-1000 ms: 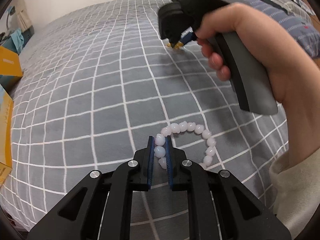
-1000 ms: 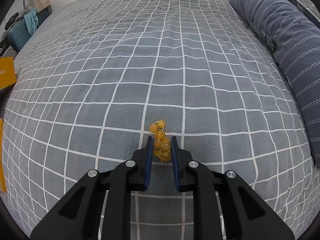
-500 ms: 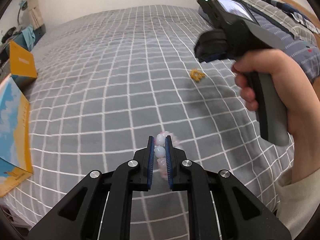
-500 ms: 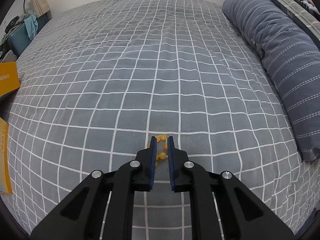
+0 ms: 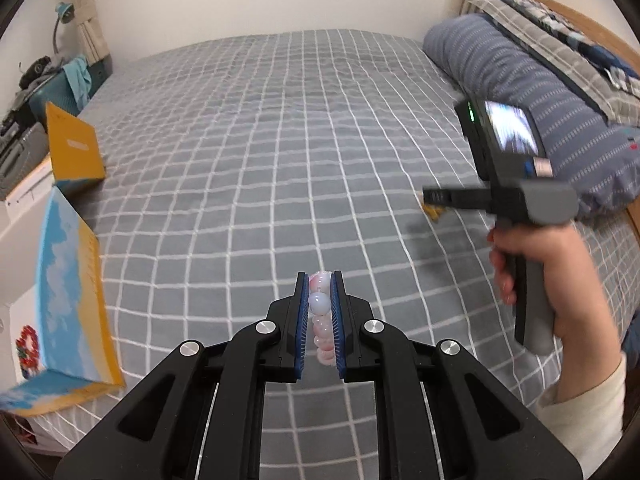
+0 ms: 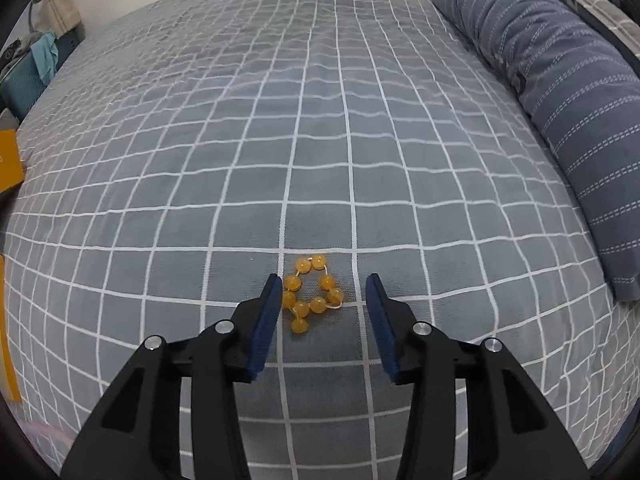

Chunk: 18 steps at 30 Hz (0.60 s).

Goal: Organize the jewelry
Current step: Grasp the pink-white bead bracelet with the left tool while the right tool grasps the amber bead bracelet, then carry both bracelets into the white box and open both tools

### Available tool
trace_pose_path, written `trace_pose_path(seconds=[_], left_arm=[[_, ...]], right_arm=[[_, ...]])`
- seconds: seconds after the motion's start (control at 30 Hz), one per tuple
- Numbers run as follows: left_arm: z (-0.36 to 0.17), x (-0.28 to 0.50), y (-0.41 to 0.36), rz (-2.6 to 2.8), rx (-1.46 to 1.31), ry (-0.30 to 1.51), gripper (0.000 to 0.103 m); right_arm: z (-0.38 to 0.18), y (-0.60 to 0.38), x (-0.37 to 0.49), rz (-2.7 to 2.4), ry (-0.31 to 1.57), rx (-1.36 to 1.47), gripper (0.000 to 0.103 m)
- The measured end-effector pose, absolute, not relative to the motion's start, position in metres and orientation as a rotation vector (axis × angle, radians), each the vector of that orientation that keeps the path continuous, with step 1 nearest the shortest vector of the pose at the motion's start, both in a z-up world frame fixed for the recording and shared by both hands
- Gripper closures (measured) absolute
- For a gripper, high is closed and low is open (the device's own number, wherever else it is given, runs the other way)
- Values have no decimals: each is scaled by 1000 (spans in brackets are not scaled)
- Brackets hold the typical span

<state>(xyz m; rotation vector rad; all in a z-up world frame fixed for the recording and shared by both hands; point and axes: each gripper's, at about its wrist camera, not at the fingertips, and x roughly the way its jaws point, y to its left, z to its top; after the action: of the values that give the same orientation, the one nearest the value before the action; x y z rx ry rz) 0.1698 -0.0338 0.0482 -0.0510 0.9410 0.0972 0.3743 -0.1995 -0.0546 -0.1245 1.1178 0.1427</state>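
Observation:
My left gripper (image 5: pixel 320 280) is shut on a pink-white bead bracelet (image 5: pixel 320 304) and holds it above the grey checked bedspread (image 5: pixel 260 152). My right gripper (image 6: pixel 324 284) is open, its blue pads on either side of an amber bead bracelet (image 6: pixel 310 292) that lies flat on the bedspread (image 6: pixel 280 120). In the left wrist view the right gripper (image 5: pixel 430 196) is held at the right, with a bit of the amber bracelet (image 5: pixel 434 211) showing under its tip.
An open blue-and-yellow box (image 5: pixel 68 292) stands at the bed's left edge, with a yellow box (image 5: pixel 74 148) behind it. A blue striped pillow (image 6: pixel 560 92) lies along the right side. Clutter and a lamp (image 5: pixel 60 16) stand at the far left.
My right gripper opened and let the amber bracelet down onto the bedspread. My left gripper lifted the pink-white bracelet off the bed and drew back.

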Motion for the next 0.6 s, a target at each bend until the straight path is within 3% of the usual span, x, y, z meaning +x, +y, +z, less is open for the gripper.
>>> trace_pose_path(seconds=[0.27, 0.3, 0.33, 0.37, 0.6], left_arm=[[61, 198, -15, 98, -47, 944, 93], [60, 199, -13, 95, -51, 945, 93], [58, 200, -11, 92, -57, 947, 93], [56, 201, -9, 88, -58, 950, 93], [49, 199, 9, 112, -53, 951, 93]], right_arm=[[-78, -191, 386, 118, 1154, -142, 62], [-79, -190, 386, 117, 1154, -143, 65], [-78, -188, 387, 122, 1154, -140, 78], [-79, -187, 387, 125, 1155, -141, 84], [-67, -176, 385, 115, 1115, -150, 86]])
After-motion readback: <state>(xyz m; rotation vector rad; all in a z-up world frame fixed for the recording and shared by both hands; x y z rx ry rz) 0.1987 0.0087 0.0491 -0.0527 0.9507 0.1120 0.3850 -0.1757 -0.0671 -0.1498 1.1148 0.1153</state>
